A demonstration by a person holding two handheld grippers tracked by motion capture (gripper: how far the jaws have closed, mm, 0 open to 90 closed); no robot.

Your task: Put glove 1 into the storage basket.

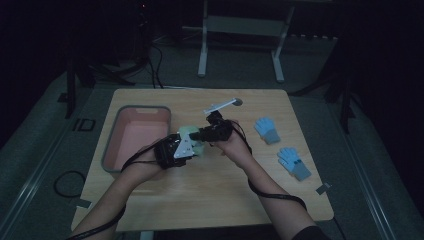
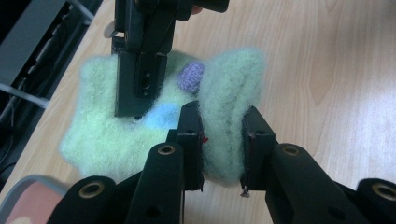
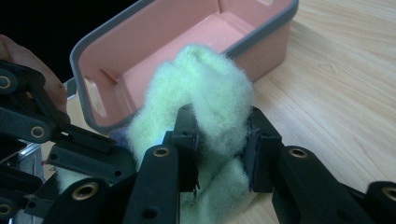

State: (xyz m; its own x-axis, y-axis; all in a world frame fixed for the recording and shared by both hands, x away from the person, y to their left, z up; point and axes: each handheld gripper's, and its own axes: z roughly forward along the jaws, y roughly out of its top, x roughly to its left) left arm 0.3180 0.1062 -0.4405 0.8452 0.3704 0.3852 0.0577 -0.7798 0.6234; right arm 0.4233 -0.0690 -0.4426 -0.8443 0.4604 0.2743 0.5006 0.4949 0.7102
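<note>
Gripping a fluffy pale-green glove (image 2: 229,107) from two sides, both grippers meet near the middle of the counter (image 1: 210,190), just beside the pink bin (image 1: 131,134) that sits toward the counter's left edge. In the left gripper view, the left gripper (image 2: 223,140) has its fingers (image 2: 190,140) clenched on a thick fold of the glove, and the right gripper comes in from above to pinch another part of it beside a purple patch (image 2: 191,77) and a light-blue patch (image 2: 162,115). In the right gripper view, the right gripper (image 3: 219,144) has its fingers (image 3: 187,140) grasping a bunched fold of the same glove, with the bin's open pink inside right behind it. From the high view the glove (image 1: 192,135) sits between the left gripper (image 1: 175,150) and the right gripper (image 1: 212,131). Two blue gloves (image 1: 266,129) lie flat well apart, toward the counter's right edge.
</note>
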